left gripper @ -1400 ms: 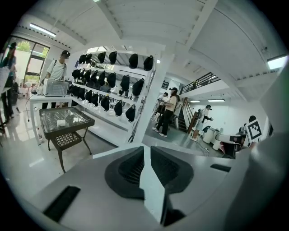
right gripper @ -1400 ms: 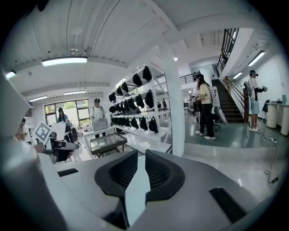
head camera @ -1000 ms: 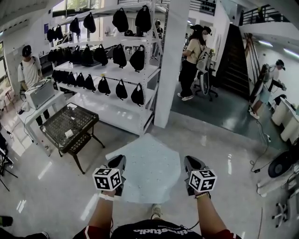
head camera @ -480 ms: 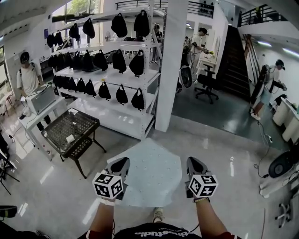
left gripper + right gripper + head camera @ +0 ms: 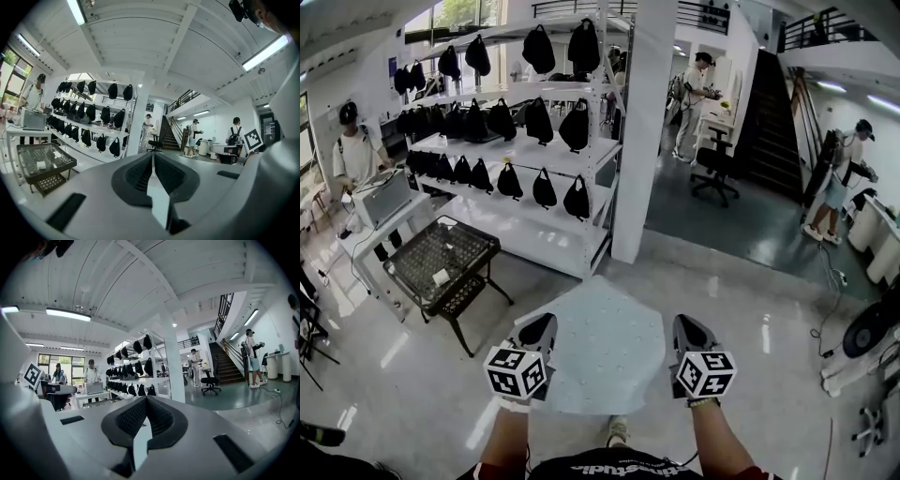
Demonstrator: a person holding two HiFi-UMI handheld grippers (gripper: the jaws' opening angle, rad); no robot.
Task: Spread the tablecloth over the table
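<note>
A pale blue tablecloth (image 5: 605, 342) with small dots hangs stretched out flat in the air in front of me. My left gripper (image 5: 538, 331) is shut on its near left edge and my right gripper (image 5: 688, 330) on its near right edge. In the left gripper view the jaws (image 5: 153, 169) pinch a thin strip of the cloth (image 5: 160, 206). The right gripper view shows its jaws (image 5: 144, 416) closed on the cloth (image 5: 139, 446) too. A black mesh table (image 5: 441, 255) stands on the floor to the front left, apart from the cloth.
White shelves (image 5: 520, 150) hung with black bags stand behind the mesh table, beside a white pillar (image 5: 642, 131). A white desk (image 5: 380, 206) with a box is at the left. An office chair (image 5: 717, 171) and several people are farther back. A fan (image 5: 867, 333) stands at the right.
Both grippers keep their hold on the cloth and have barely moved. The view has shifted slightly, and the people in the background have walked about.
</note>
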